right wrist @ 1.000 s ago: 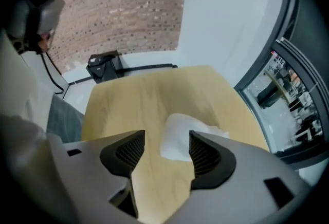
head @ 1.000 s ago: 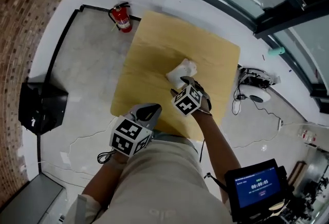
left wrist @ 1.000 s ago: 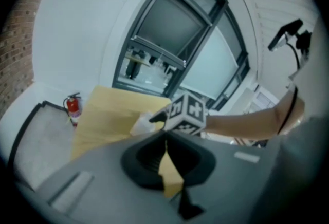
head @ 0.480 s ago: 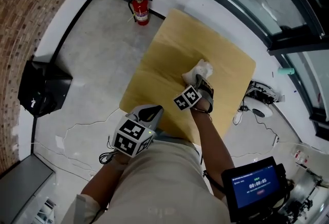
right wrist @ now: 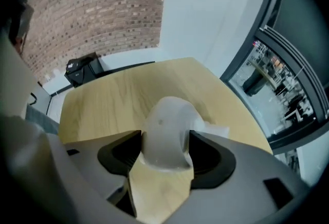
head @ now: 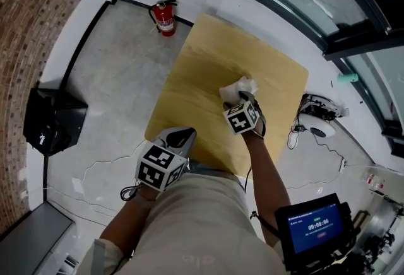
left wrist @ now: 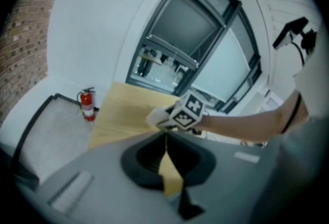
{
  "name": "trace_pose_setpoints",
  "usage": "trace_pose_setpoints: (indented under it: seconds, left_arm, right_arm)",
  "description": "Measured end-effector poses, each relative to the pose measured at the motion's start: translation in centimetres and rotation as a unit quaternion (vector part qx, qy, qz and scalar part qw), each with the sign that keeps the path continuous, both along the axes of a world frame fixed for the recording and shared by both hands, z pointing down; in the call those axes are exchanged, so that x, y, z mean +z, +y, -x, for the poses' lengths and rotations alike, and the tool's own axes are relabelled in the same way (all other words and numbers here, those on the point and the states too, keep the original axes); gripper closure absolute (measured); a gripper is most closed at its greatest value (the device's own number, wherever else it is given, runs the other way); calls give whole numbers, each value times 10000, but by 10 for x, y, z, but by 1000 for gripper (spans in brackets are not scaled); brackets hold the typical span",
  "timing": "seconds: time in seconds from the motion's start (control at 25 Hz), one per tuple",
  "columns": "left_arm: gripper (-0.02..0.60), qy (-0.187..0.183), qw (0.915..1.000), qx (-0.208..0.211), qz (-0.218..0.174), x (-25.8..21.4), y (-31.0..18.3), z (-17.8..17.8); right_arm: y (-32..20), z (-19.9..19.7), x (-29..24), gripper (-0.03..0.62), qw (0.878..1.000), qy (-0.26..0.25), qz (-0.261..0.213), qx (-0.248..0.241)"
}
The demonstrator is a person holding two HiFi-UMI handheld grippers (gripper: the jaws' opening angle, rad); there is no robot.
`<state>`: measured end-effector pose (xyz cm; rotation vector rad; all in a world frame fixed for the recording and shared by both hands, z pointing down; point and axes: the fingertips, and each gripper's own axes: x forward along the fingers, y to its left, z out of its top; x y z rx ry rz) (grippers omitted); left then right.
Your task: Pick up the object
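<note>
Two grippers at wooden table (head: pixel 208 59)
Straddled white object (right wrist: pixel 167 117) between widely released jaws of right gripper (right wrist: pixel 164 141); held left gripper (left wrist: pixel 165 138) clenched, empty.

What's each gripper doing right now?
Left gripper: closed, empty.
Right gripper: open, with the white object between its jaws.

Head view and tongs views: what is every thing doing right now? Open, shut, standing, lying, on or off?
Right tongs: open wide, with the white object between them.
Left tongs: shut, empty.
White object: lying on the wooden table, not lifted.
Fire extinguisher: standing upright on the floor by the wall.
Screen: lit.
</note>
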<state>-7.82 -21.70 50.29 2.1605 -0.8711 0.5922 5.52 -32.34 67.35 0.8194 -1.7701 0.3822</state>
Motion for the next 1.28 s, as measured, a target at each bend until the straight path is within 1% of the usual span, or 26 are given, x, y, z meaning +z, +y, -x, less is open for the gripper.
trace_pose_setpoints:
  seconds: [0.16, 0.32, 0.52, 0.6, 0.72, 0.8, 0.88, 0.96, 1.08, 1.2, 1.28]
  left_arm:
    - [577, -35, 9999, 122, -36, -2, -1, -9]
    - [577, -42, 9997, 201, -96, -6, -5, -16]
    - [577, -68, 9996, 229, -127, 1, -10, -20]
    - [577, -157, 9997, 150, -112, 16, -25, -21]
    - [577, -504, 9987, -19, -81, 47, -64, -23]
    - [577, -611, 9980, 11, -134, 55, -92, -32]
    - [577, -599, 9977, 157, -289, 49, -112, -45]
    - [577, -446, 9974, 320, -473, 31, -125, -61]
    - [577, 97, 9954, 623, -724, -5, -132, -92]
    - [578, 599, 9861, 1049, -1138, -46, -129, -120]
    - [583, 792, 9803, 1160, -1389, -72, -127, -128]
  right_arm:
    - [1, -7, -6, 296, 9996, -171, 70, 195]
    - [4, -9, -19, 296, 9953, -718, 129, 636]
    - [4, -12, -43, 296, 9859, -1306, 19, 1048]
    - [3, -12, -57, 296, 9799, -1574, -50, 1222]
    - [4, -10, -86, 296, 9697, -1989, -211, 1405]
    - [6, -8, -111, 296, 9643, -2194, -385, 1430]
    - [9, -5, -140, 296, 9596, -2372, -579, 1397]
    - [13, -4, -168, 296, 9544, -2562, -747, 1341]
    - [16, -6, -210, 296, 9444, -2893, -969, 1224]
    - [18, -2, -250, 296, 9324, -3223, -1255, 1053]
    - [19, -2, -274, 296, 9238, -3396, -1460, 996]
